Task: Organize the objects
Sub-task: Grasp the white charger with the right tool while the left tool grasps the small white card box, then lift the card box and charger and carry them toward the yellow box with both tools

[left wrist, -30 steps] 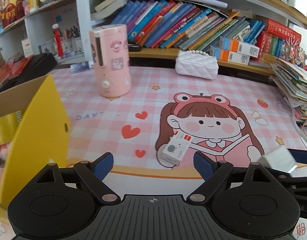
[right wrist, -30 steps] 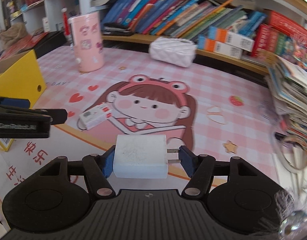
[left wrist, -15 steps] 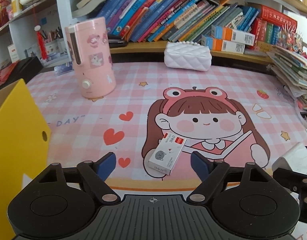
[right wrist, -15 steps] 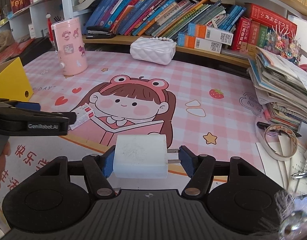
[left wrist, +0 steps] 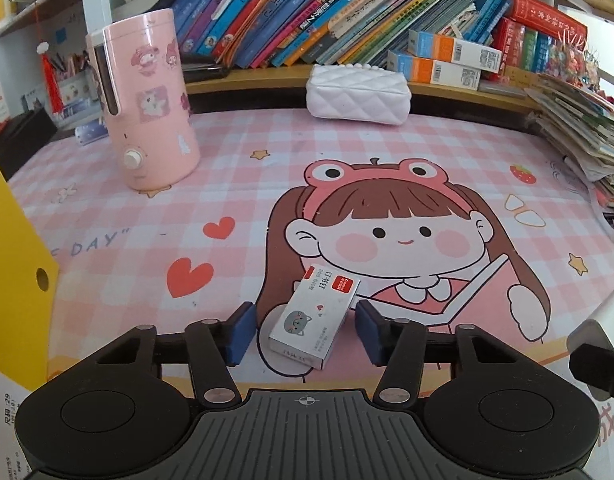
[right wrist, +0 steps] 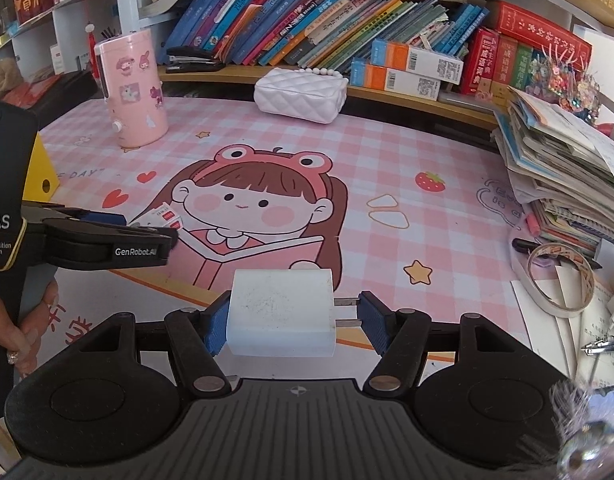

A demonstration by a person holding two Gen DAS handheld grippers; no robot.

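Observation:
A small white box with a grey cat and a red label lies on the pink cartoon desk mat. My left gripper straddles it. Its jaws are closing, with the box between the blue pads and thin gaps still showing on both sides. In the right wrist view, the left gripper reaches over that box from the left. My right gripper is shut on a white charger plug, one pad on its body and the other against the metal prongs. It holds the plug above the mat's front edge.
A yellow cardboard box stands at the left. A pink cylindrical appliance and a white quilted purse sit at the back under a shelf of books. Stacked papers and a tape roll are at the right.
My left gripper moved forward and down over the small white box, and its jaws narrowed around it. The right gripper kept the charger plug and barely moved.

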